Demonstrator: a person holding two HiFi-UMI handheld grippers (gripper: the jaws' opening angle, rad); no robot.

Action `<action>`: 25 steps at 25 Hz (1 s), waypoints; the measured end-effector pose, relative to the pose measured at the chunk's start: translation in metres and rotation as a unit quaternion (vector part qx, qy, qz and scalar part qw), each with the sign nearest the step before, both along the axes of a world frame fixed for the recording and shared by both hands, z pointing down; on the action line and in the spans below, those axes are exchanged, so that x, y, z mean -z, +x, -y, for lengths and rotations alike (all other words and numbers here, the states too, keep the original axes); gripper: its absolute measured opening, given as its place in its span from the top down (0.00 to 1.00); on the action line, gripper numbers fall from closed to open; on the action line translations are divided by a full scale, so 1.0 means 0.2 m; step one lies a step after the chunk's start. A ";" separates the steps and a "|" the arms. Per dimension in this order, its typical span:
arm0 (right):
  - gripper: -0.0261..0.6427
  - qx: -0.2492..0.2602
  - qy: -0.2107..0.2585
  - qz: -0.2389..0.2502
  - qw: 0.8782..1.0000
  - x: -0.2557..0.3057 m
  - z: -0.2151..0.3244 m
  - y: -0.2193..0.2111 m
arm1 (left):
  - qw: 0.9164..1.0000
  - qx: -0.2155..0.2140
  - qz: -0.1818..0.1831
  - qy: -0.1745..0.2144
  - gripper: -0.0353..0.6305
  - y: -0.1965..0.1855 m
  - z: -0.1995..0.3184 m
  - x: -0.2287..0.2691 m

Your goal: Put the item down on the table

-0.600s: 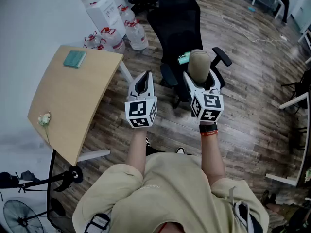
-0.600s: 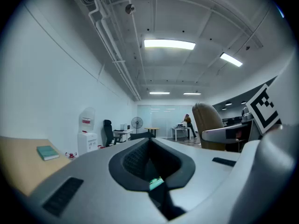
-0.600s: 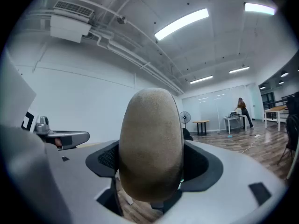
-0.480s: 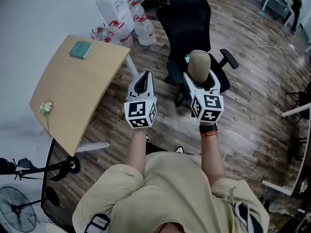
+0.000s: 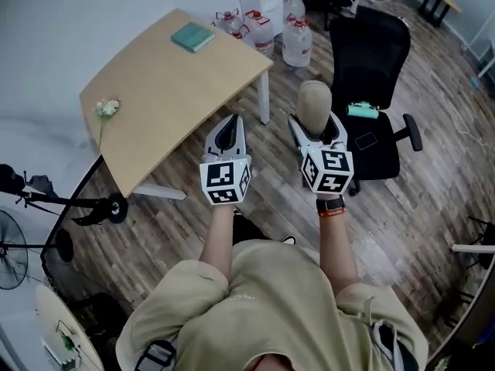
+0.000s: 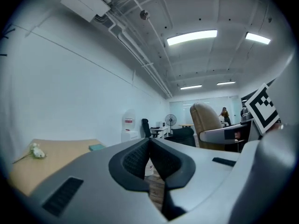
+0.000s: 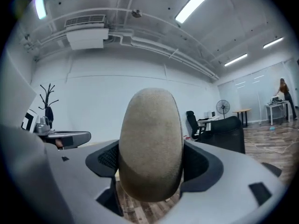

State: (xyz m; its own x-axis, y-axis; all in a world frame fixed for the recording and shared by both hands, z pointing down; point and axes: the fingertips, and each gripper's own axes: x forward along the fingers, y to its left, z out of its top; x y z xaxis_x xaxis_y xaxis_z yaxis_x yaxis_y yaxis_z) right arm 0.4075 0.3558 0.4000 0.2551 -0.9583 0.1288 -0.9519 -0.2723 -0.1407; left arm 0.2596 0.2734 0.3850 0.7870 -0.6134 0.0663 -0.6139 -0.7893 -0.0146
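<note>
Transport stage of the placing task. Right gripper (image 5: 316, 128) holds the tan oval item (image 7: 150, 143) between its jaws, which press on its two sides while its rounded end stands out beyond the tips. The item is in the air over the wooden floor (image 5: 263, 149), not yet above any support. Left gripper (image 6: 149, 149) has its jaws closed together on nothing. Compared with half a second ago, both grippers keep the same pose before the body, but the scene has swung. The tabletop (image 5: 166, 91), then well off to the left, now lies just ahead and left of the grippers. The black office chair (image 5: 370, 52) has passed to the right. The person has evidently turned toward the tabletop, so the approach is probably under way; reaching left and lowering remain. A teal book (image 5: 193, 37) lies at its far edge and a small flower (image 5: 108, 108) at its left edge, with bare wood between them.
</note>
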 end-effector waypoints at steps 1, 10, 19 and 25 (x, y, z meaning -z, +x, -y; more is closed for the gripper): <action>0.37 0.013 0.001 -0.001 1.000 0.01 0.07 -0.06 | 1.000 0.014 0.000 0.001 0.91 -0.07 0.05 0.00; 0.37 0.133 0.000 -0.007 0.991 0.08 0.80 -0.64 | 0.991 0.132 -0.006 0.002 0.91 -0.72 0.58 0.07; 0.37 0.220 -0.003 -0.002 0.975 0.11 1.45 -1.26 | 0.980 0.200 -0.009 0.004 0.91 -1.29 1.08 0.09; 0.37 0.257 -0.005 -0.003 0.966 0.11 1.80 -1.63 | 0.973 0.230 -0.017 0.001 0.91 -1.64 1.41 0.08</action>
